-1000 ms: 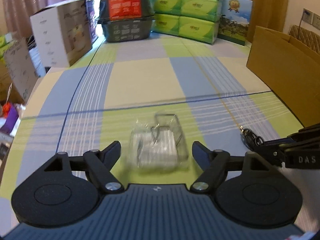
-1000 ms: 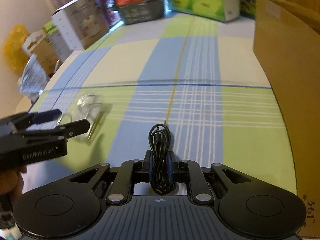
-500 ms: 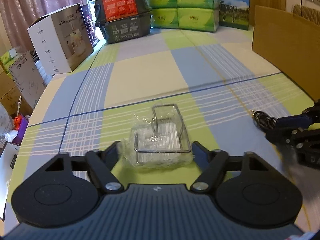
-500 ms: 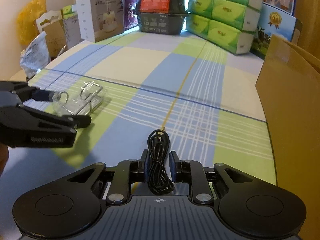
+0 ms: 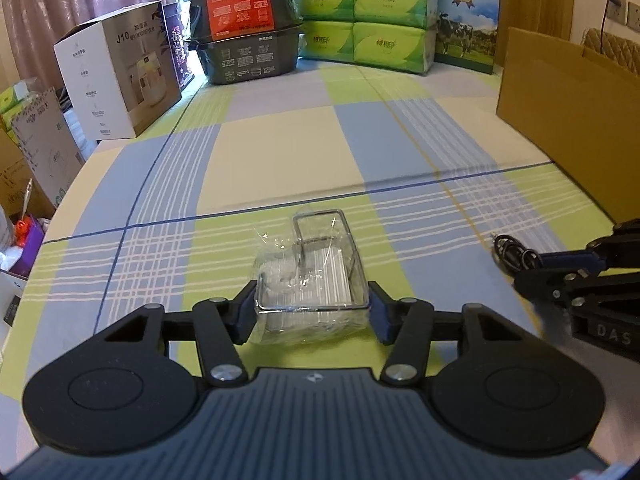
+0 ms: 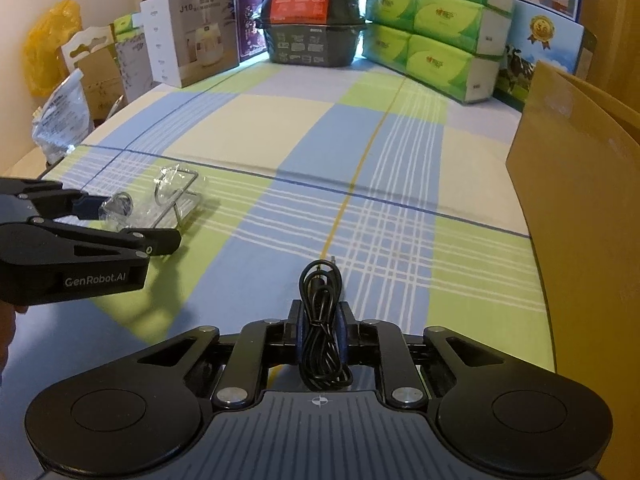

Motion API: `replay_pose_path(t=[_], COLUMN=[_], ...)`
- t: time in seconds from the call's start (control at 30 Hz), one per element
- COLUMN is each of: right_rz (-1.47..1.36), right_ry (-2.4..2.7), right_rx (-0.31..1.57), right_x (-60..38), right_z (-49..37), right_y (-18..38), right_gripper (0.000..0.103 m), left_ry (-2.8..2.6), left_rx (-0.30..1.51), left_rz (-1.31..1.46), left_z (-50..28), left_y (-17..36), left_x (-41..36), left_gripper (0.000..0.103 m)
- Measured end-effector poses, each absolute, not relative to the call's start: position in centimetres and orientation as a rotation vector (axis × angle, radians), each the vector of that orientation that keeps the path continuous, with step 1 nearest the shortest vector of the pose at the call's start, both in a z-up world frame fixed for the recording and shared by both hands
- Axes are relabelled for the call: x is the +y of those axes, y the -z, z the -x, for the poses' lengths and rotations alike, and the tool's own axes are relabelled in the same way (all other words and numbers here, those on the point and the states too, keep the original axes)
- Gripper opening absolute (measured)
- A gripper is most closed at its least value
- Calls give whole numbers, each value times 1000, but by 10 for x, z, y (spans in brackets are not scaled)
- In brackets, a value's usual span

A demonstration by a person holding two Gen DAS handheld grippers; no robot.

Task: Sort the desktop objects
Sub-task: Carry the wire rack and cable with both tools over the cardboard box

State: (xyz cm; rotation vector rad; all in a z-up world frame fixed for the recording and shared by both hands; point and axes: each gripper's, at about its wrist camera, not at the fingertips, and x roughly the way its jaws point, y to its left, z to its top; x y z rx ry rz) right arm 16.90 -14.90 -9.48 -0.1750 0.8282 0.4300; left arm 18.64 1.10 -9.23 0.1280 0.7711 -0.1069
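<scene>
Sorting looks only just begun, as far as I can judge from where I stand: both pieces on the cloth are in the grippers, but neither has reached a place of its own. On the left side of the checked green, blue and cream tablecloth (image 5: 280, 152), the left gripper (image 5: 312, 312) has its jaws drawn in against the two sides of the chrome wire rack wrapped in clear plastic film (image 5: 314, 280), pinching its near end; whether the rack is off the cloth or resting on it I cannot tell. Seen from the right wrist view, the same rack (image 6: 176, 196) sits between that gripper's fingers, near the left edge of the table. To the right, the right gripper (image 6: 319, 338) has its jaws pressed onto the coiled black audio cable with a small metal plug (image 6: 322, 320), the loop and plug sticking out beyond the fingertips over a blue square of cloth. Along the right edge stands an open brown cardboard box (image 6: 576, 216), which I take to be the likely destination, though nothing in view settles that, and its inside is hidden. At the far end, stacked green tissue packs (image 5: 376, 28) and a white product carton (image 5: 116, 72) stand apart from the work. What remains, I would say, is carrying both items to their places and letting go.
</scene>
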Motion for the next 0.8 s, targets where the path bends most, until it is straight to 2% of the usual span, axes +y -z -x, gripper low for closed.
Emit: replay_pose_path(t=[0.33, 0.8], right_rz=[95, 28], right_ry=[-387, -361], right_rx=[771, 743], right_x=[-167, -195], right_z=[-160, -104], right_y=[68, 35], right_gripper=[12, 12], left_ry=[137, 117], left_rx=[735, 706], left_rz=[-60, 18], left_z=[-167, -121], left_y=[78, 45], left_x=[-7, -22], left_gripper=[49, 49])
